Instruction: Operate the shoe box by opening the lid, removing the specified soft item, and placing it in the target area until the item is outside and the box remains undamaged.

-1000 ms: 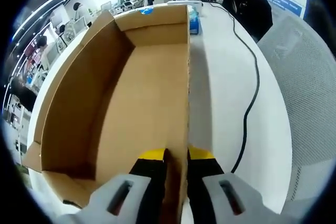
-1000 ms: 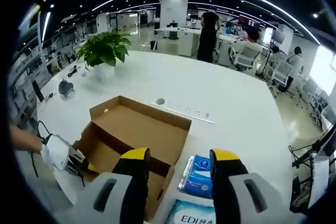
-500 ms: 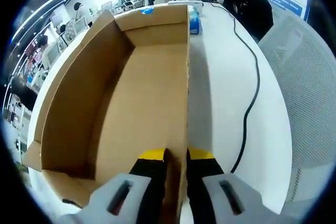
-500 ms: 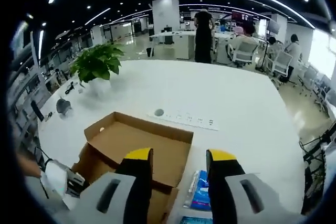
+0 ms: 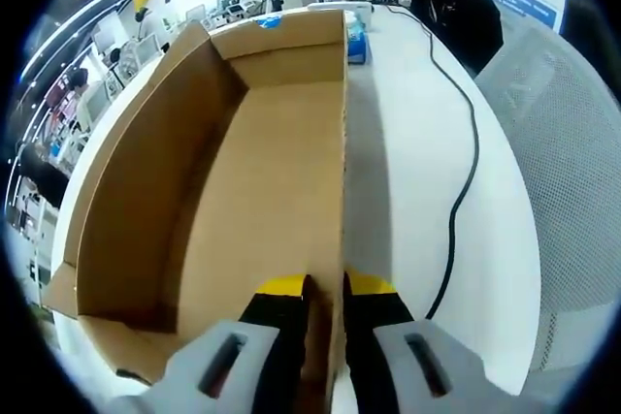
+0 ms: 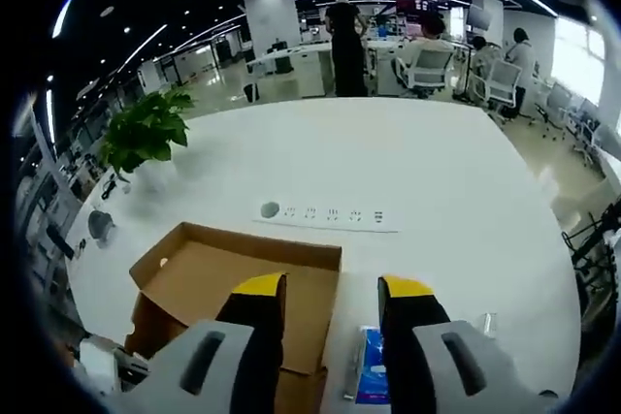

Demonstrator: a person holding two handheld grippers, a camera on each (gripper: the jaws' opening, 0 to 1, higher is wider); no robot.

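The open brown cardboard shoe box (image 5: 262, 162) lies on the white table, and its inside looks bare. My left gripper (image 5: 326, 285) is shut on the box's right wall at the near end, one jaw inside and one outside. A blue soft tissue pack (image 5: 357, 43) lies on the table just past the box's far end. In the right gripper view the same box (image 6: 243, 273) sits below, with the blue pack (image 6: 370, 380) beside it. My right gripper (image 6: 333, 288) hangs high above them, open and with nothing between its jaws.
A black cable (image 5: 464, 181) runs along the table right of the box. A mesh chair (image 5: 558, 143) and a person in dark clothes (image 5: 451, 7) are at the right. A white power strip (image 6: 320, 213) and a potted plant (image 6: 144, 133) lie beyond the box.
The right gripper view has risen and tilted, so the box and blue pack sit lower in it. A yellow-tipped gripper has come into the top left of the left gripper view. The left gripper's hold is unchanged.
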